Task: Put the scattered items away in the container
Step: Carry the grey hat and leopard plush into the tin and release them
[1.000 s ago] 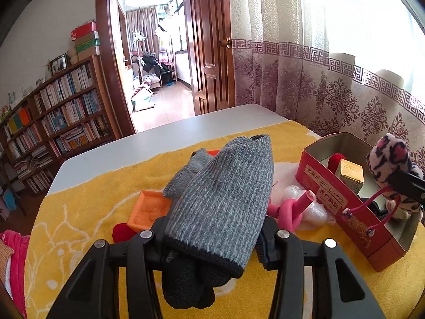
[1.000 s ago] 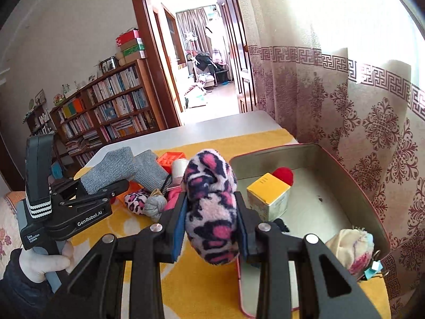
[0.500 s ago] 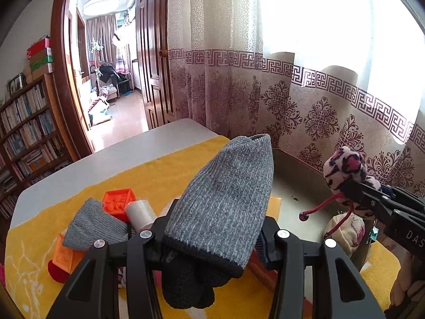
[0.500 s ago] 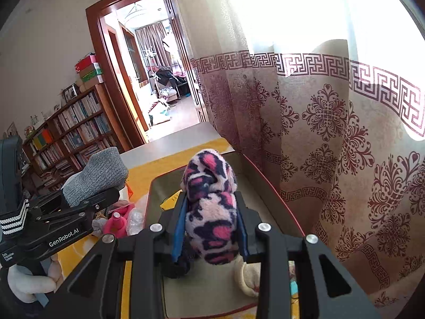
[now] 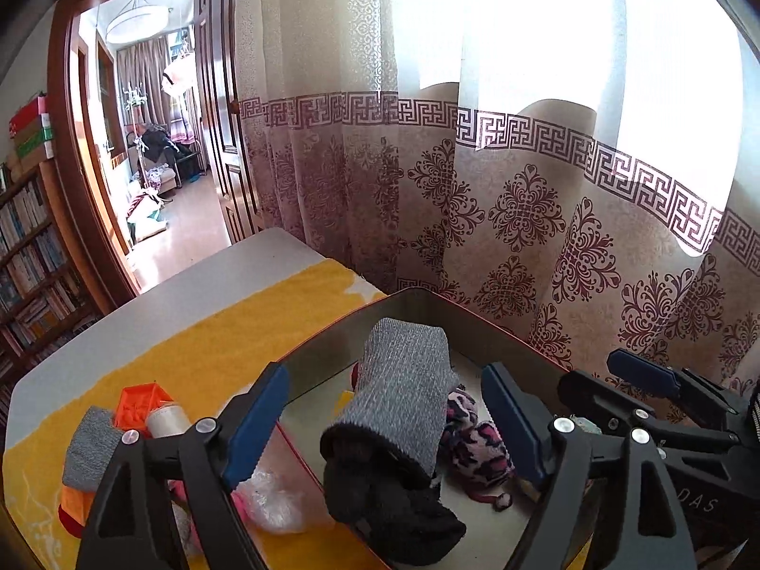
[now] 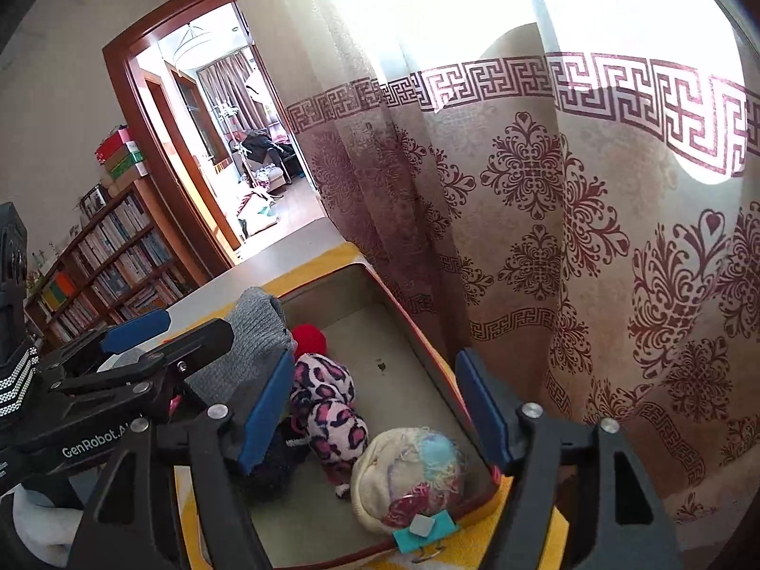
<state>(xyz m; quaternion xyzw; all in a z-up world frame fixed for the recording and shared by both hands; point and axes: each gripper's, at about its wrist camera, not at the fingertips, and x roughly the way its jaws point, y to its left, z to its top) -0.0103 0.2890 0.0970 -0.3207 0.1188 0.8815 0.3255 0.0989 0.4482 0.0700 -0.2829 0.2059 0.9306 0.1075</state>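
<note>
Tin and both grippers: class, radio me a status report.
Left gripper and right gripper open, fingers just spread. Grey glove and leopard sock inside the tin. Orange block outside. Nothing in the way.

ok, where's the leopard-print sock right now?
In the tin, loose. In the right wrist view the leopard sock lies left of centre, between the grey sock and the cream ball, with no fingers on it.
</note>
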